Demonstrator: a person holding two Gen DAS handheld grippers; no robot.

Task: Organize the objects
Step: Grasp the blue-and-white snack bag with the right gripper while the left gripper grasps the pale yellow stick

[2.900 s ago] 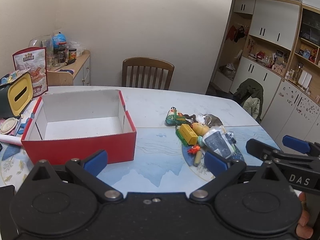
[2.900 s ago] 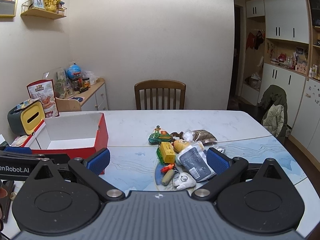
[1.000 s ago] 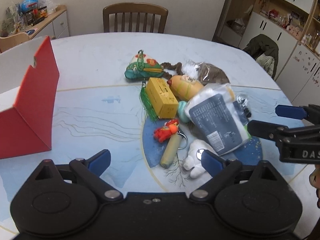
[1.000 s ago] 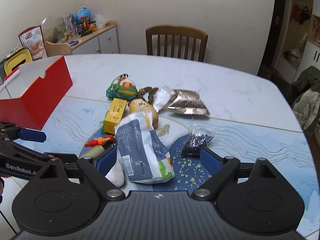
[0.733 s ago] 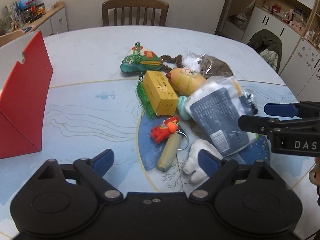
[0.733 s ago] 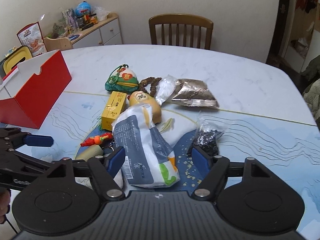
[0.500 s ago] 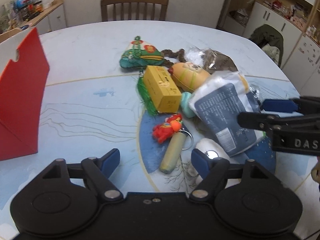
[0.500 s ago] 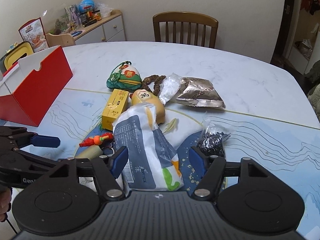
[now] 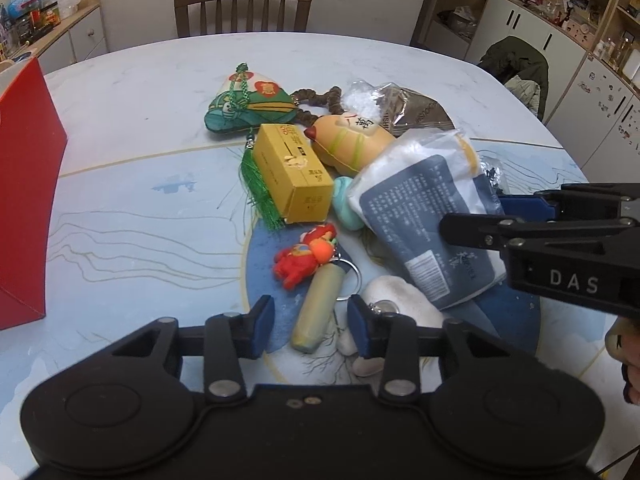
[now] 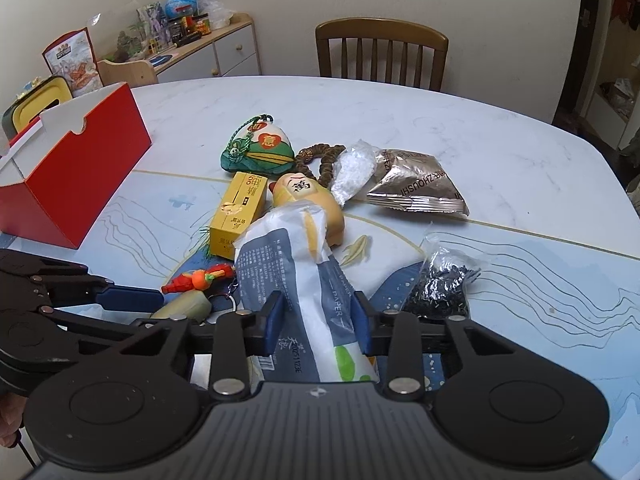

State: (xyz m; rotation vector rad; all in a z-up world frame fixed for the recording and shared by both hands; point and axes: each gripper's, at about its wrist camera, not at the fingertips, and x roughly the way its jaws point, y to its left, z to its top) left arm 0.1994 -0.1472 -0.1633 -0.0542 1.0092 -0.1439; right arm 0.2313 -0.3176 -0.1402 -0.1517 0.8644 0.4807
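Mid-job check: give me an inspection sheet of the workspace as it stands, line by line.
Surface: table, marble top with blue mat.
Job's things: red box at left, contents hidden; tissue pack, yellow box, green pouch, cylinder keychain piled mid-table.
Clutter: foil packet, bag of dark beads.
Grippers: both just closing; right gripper pads press the tissue pack; left gripper straddles the keychain, gaps visible.
Cables: nothing seen.
Surroundings: chair, sideboard, cabinets.
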